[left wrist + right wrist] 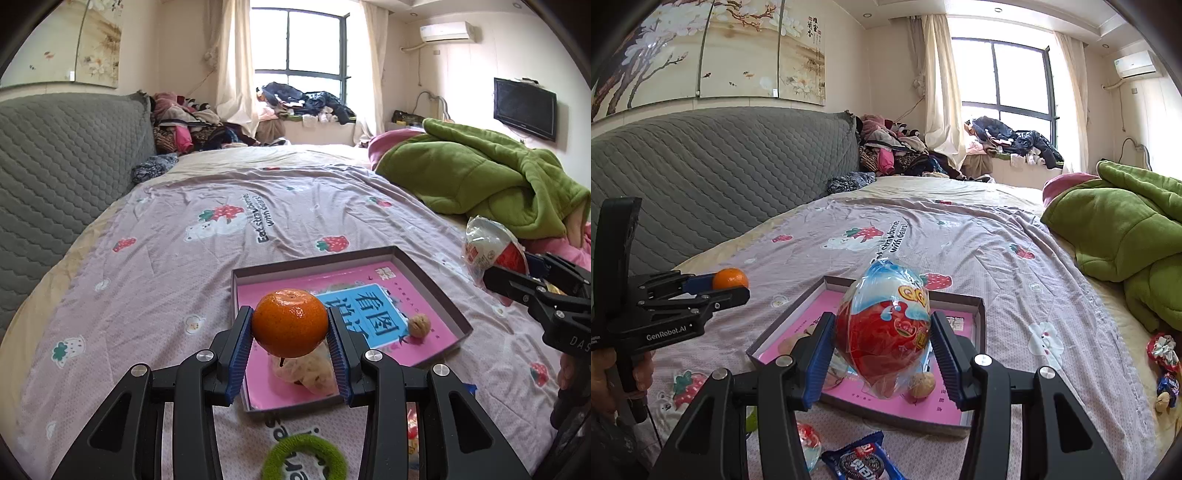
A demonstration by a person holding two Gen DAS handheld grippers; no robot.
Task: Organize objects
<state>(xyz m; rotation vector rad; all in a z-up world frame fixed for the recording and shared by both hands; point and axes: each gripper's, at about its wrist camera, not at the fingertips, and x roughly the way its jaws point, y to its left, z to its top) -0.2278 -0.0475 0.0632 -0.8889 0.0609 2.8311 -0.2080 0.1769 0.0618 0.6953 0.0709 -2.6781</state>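
Note:
My left gripper is shut on an orange tangerine and holds it above the near left corner of a shallow grey tray with a pink book inside. A walnut and a pale wrapped item lie in the tray. My right gripper is shut on a red and blue egg-shaped snack pack, held above the tray. In the right wrist view the left gripper with the tangerine is at the left. In the left wrist view the right gripper is at the right.
The tray lies on a pink strawberry-print bedsheet. A green ring lies near me. A blue cookie packet and small wrapped sweets lie on the sheet. A green blanket is piled at the right, a grey headboard at the left.

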